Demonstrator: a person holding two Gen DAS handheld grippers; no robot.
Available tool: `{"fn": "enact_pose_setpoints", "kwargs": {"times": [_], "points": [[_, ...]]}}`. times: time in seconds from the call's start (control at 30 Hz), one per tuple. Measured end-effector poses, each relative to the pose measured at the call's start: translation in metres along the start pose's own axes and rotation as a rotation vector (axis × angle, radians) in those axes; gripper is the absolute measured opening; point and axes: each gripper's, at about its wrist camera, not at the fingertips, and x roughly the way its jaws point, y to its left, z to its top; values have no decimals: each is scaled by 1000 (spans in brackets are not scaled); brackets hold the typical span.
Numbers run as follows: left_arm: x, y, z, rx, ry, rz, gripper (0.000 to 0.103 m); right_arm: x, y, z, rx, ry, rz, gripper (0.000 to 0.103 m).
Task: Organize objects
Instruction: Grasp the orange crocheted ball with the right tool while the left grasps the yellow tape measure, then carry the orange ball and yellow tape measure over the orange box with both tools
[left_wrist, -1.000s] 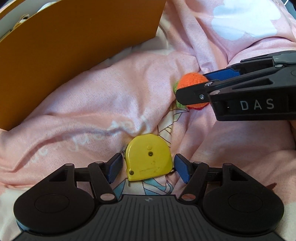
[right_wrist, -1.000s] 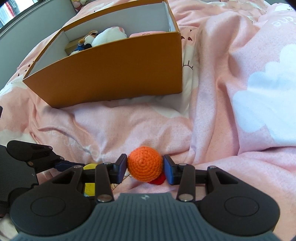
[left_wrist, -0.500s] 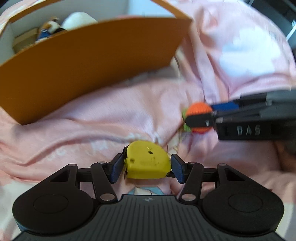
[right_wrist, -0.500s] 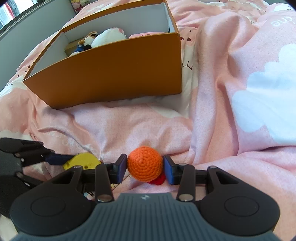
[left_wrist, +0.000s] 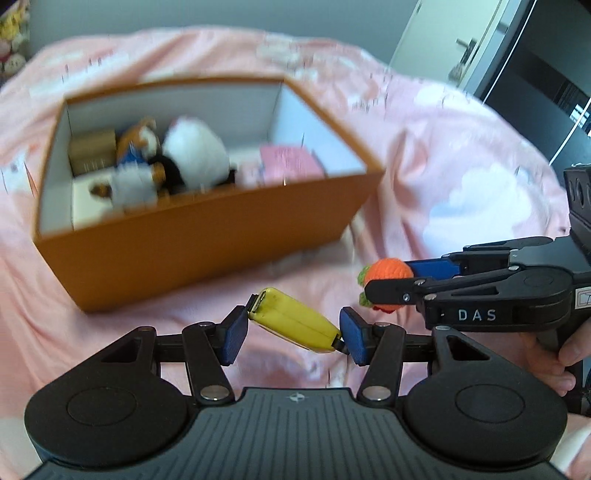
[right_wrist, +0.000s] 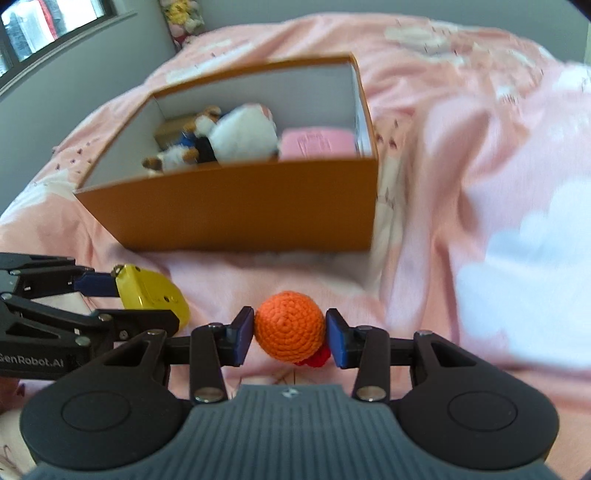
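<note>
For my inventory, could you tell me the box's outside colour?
Orange, the box shows best in the right wrist view.

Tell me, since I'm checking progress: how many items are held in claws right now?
2: yellow tape measure in the left claw, orange crochet ball in the right claw.
</note>
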Motion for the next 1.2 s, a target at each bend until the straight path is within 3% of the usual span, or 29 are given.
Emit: {"fn": "enact_pose_setpoints", "kwargs": {"times": [0.23,0.47,0.83,1.2], "points": [[-34,1,34,-3,-161,-12,63,-29,13,35,-98,-123,19,44],[-36,16,73,-24,-212,-11,62,-40,26,75,-243,-229,1,44],[26,44,118,-58,-159,-17,62,11,21,127,-479,-246,-102,44],[76,66,146,-87,-102,-2,62,94,11,155,-659,-167,-167,44]]}}
